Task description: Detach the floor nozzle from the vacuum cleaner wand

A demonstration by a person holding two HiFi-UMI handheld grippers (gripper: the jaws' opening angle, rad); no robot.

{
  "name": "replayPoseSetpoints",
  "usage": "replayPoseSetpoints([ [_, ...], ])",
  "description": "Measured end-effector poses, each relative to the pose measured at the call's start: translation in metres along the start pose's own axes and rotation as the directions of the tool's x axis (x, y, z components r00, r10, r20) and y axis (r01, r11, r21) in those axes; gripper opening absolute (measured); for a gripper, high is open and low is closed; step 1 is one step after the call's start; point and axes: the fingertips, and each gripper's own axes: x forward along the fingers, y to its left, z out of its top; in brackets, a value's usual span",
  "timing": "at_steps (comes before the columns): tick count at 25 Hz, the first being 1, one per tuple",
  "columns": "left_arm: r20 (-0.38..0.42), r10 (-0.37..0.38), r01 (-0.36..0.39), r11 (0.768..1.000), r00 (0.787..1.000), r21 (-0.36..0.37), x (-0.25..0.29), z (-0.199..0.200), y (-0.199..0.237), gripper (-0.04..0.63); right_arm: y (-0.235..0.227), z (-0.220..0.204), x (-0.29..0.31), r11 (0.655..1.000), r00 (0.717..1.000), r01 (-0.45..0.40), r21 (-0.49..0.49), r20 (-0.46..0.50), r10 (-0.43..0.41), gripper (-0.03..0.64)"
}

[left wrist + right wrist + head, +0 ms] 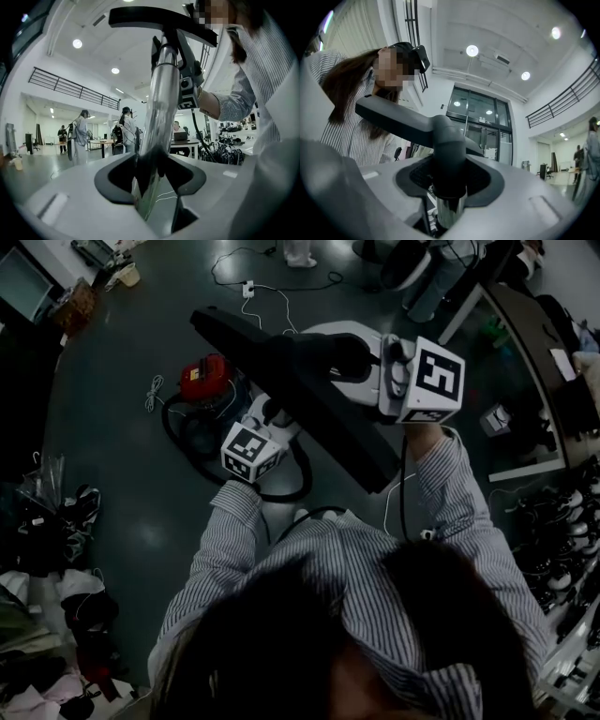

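Observation:
The black floor nozzle is held up in front of me as a long bar. In the left gripper view the chrome wand rises from between the jaws to the nozzle at the top. My left gripper is shut on the wand; in the head view the left gripper sits under the nozzle. My right gripper is shut on the nozzle's black neck, just above the wand end. Seen from the head camera, the right gripper meets the nozzle from the right.
A red vacuum canister stands on the dark floor below, with its black hose looping near my left arm. A white cable lies further off. Shoe racks line the right side, clutter the left.

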Motion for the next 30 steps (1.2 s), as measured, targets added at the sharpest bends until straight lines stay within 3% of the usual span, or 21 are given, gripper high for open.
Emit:
replayPoseSetpoints([
  [4,-0.029,-0.007,0.009,0.997,1.0,0.075,0.008,0.002,-0.006,0.181,0.003,-0.008,0.0,0.999,0.999,0.026,-0.022,-0.034,-0.027,0.17],
  [11,-0.072,-0.027,0.031,0.998,0.997,0.045,0.008,-0.009,-0.012,0.179,-0.003,-0.016,-0.008,0.99,0.983,0.116,-0.084,-0.132,-0.127,0.17],
  [16,-0.054,-0.107,0.11,0.993,0.993,0.04,0.009,-0.006,-0.027,0.178,0.001,-0.014,-0.018,0.997,0.99,0.07,-0.034,-0.122,-0.074,0.17],
  [20,-0.04,-0.213,0.214,0.976,0.976,0.036,0.009,-0.005,-0.044,0.176,0.009,-0.008,-0.022,1.0,0.996,0.01,0.016,-0.084,-0.009,0.166],
  [22,-0.022,-0.197,0.197,0.98,0.98,0.024,0.01,-0.005,-0.043,0.176,0.002,-0.008,-0.024,0.998,0.996,0.061,0.03,-0.071,-0.059,0.166],
  [27,-0.063,-0.031,0.034,0.999,0.998,0.043,0.016,-0.012,-0.026,0.175,-0.02,-0.014,-0.039,0.957,0.956,0.287,0.037,-0.064,-0.285,0.164],
  [30,-0.086,-0.053,0.056,0.998,0.995,0.034,0.018,-0.015,-0.027,0.176,-0.022,-0.018,-0.039,0.946,0.944,0.323,0.029,-0.085,-0.32,0.164],
])
